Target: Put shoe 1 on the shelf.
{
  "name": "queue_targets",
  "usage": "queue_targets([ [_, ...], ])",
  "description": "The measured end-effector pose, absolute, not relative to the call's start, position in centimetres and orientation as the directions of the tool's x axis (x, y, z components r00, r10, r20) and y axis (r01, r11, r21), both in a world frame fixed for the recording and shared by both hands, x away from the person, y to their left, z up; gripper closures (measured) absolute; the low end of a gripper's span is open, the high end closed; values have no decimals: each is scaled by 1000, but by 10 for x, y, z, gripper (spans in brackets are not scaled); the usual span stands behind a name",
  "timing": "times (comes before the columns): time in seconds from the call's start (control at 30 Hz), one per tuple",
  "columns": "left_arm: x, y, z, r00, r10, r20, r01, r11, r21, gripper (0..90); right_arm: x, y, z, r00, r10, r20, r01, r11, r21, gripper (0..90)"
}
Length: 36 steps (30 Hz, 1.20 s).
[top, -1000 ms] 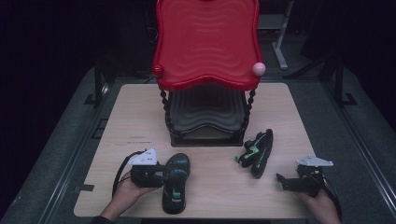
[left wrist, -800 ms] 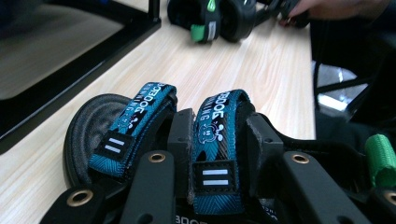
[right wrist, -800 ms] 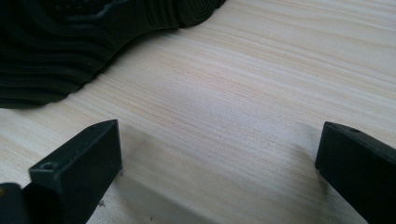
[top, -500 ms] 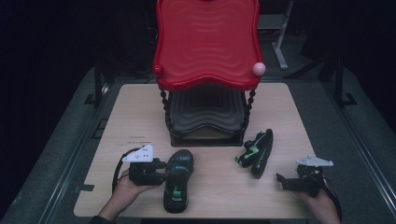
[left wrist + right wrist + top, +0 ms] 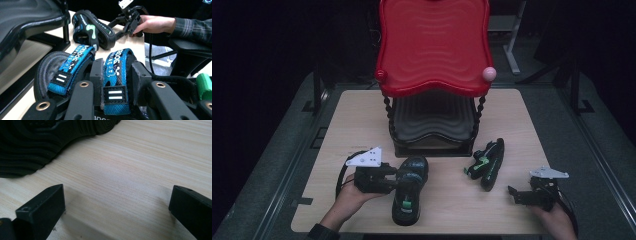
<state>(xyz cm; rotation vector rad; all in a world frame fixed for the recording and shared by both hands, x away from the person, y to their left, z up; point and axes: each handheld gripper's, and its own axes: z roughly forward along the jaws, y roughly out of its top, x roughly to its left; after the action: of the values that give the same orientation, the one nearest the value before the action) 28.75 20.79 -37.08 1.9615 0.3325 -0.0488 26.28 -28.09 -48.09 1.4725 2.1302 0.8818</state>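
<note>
left tool (image 5: pixel 393 176) pinching the black shoe with blue straps (image 5: pixel 408 192), long axis crosswise to it | two-tier red and black rack (image 5: pixel 432 100) just beyond | your right tool (image 5: pixel 518 195) spread, well apart on the bench (image 5: pixel 512 125)

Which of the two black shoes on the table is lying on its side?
The black shoe with green accents toward the right, near the open right gripper, lies on its side. The other black shoe, clamped in the left gripper, sits upright.
</note>
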Motion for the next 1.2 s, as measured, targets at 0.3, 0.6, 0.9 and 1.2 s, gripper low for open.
queue_targets([
  [0.3, 294, 198, -346, 966, 193, -170, 232, -368, 900, 678, 263, -281, -481, -363, 931, 25, 677, 245, 694, 0],
  [0.6, 300, 188, -314, 976, 165, -146, 197, -361, 912, 678, 263, -281, -481, -364, 931, 25, 677, 245, 694, 0],
  [0.9, 309, 183, -278, 981, 158, -110, 159, -342, 926, 680, 263, -281, -481, -365, 931, 25, 676, 246, 695, 0],
  [1.2, 318, 179, -247, 985, 147, -93, 136, -317, 939, 681, 263, -281, -481, -363, 931, 26, 676, 245, 695, 0],
])
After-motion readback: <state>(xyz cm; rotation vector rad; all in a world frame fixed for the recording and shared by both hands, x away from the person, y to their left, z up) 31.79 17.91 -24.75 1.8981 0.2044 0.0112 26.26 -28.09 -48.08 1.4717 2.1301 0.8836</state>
